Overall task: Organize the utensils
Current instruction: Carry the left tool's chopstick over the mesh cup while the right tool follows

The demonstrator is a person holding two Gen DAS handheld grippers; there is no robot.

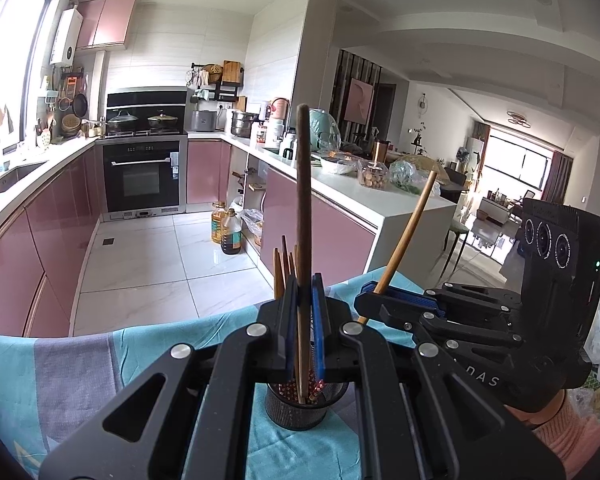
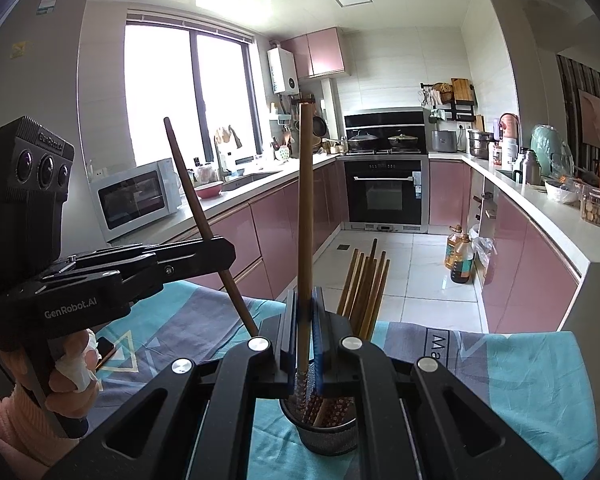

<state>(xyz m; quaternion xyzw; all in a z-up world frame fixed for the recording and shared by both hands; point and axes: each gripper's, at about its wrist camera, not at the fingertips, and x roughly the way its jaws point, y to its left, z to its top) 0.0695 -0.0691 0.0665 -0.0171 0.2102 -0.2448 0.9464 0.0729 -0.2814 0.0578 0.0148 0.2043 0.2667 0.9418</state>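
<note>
While both of my tongs are clamped shut, each one pinches a single chopstick above the same black mesh holder (image 1: pixel 306 404). My left gripper (image 1: pixel 305 320) has its blue pads pressed together on a dark brown chopstick (image 1: pixel 303 208), which stands nearly upright between the jaws; its patterned lower end dips into the holder just below and in front of the fingertips. My right gripper (image 2: pixel 306 320) is closed the same way on a lighter wooden chopstick (image 2: pixel 305 208), also close to upright, with its decorated tip reaching down into the holder (image 2: pixel 320 428) directly under the jaws.

From the left tongs, the right gripper (image 1: pixel 396 300) sits just to the right and a little ahead, its lighter chopstick (image 1: pixel 408 232) leaning away to the upper right. From the right tongs, the left gripper (image 2: pixel 204 250) is to the left, with its dark chopstick (image 2: pixel 208 224) slanting up to the left and down toward the holder.

A bundle of other chopsticks (image 2: pixel 366 288) already stands in the holder, fanning up just beyond and to the right of my right tongs; the same sticks (image 1: pixel 285 268) show just left of my left jaws. The holder rests on a teal and grey cloth (image 2: pixel 520 384) spread under both tongs. My left hand (image 2: pixel 74 364), with a white wrap on a finger, grips the left tool's handle.
</note>
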